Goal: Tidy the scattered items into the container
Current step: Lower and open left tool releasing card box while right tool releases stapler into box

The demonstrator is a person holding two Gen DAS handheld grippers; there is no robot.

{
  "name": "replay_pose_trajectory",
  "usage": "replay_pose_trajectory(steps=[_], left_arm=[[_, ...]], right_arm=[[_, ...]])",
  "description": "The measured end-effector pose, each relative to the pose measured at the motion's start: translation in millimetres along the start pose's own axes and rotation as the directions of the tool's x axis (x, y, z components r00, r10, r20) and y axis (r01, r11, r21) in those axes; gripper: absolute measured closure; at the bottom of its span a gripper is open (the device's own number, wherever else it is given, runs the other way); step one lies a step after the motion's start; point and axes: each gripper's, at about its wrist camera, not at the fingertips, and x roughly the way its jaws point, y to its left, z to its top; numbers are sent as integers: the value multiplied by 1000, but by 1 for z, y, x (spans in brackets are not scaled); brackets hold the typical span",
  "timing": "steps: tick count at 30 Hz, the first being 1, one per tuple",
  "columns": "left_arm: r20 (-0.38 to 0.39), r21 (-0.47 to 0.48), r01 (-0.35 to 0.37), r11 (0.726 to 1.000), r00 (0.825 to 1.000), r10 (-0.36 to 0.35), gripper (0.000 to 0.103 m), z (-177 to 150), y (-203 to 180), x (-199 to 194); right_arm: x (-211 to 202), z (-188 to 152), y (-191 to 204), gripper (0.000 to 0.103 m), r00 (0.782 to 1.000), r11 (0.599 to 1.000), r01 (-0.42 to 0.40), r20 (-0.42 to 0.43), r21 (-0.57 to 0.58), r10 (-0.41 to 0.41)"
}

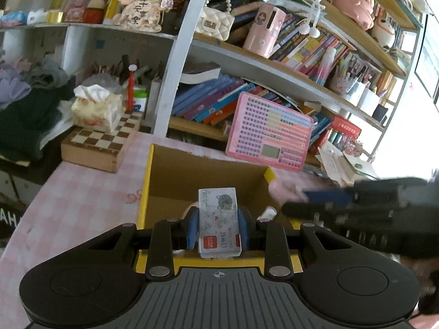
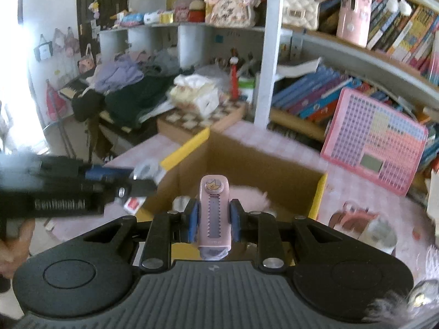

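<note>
While both tools are held above the open cardboard box (image 1: 175,186), each one is seen to be clamped on an item. A small grey box of staples (image 1: 219,219), marked with a red label and a cartoon print, is gripped between the blue pads (image 1: 193,229) of the left gripper (image 1: 218,229), and it is held upright over the near edge of the cardboard box. A slim pink stationery piece (image 2: 214,211) with a saw-toothed window and a round sticker at its top is pinched by the right gripper (image 2: 213,220), likewise over the near rim of the container. Something pale pink and fluffy is seen lying inside the box, though its nature cannot be made out. The box, brown inside with yellow flaps, is placed on a surface (image 1: 82,192) covered with a pink checked cloth. In the left wrist view the right gripper is seen at the right edge, blurred; in the right wrist view the left gripper is seen at the left edge, with a hand (image 2: 13,246) on its grip. Behind the box a pink keypad toy (image 1: 270,131) is leaned against a bookshelf, and a chessboard case (image 1: 101,142) with a tissue pack (image 1: 96,109) on it is set at the far left of the surface. Near the right edge of the surface a clear cup (image 2: 380,235) is seen, blurred.
</note>
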Motion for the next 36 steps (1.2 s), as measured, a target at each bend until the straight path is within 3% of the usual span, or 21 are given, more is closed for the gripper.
replay_pose_trajectory(steps=[5, 12, 17, 26, 36], left_arm=[[-34, 21, -3, 1000, 999, 4, 75, 4, -4, 31], [-128, 52, -24, 998, 991, 30, 74, -6, -9, 72], [-180, 46, -52, 998, 982, 60, 74, -10, -8, 89], [-238, 53, -72, 996, 968, 83, 74, -9, -11, 103], [-304, 48, -90, 995, 947, 101, 74, -16, -9, 119]], right_arm=[[27, 24, -32, 80, 1000, 999, 25, -1, 33, -25], [91, 48, -65, 80, 990, 994, -59, -119, 93, 70], [140, 61, -62, 80, 964, 992, -124, -234, 27, 126], [223, 59, -60, 80, 884, 986, -169, -443, 4, 153], [253, 50, -66, 80, 853, 987, -156, -501, 27, 148]])
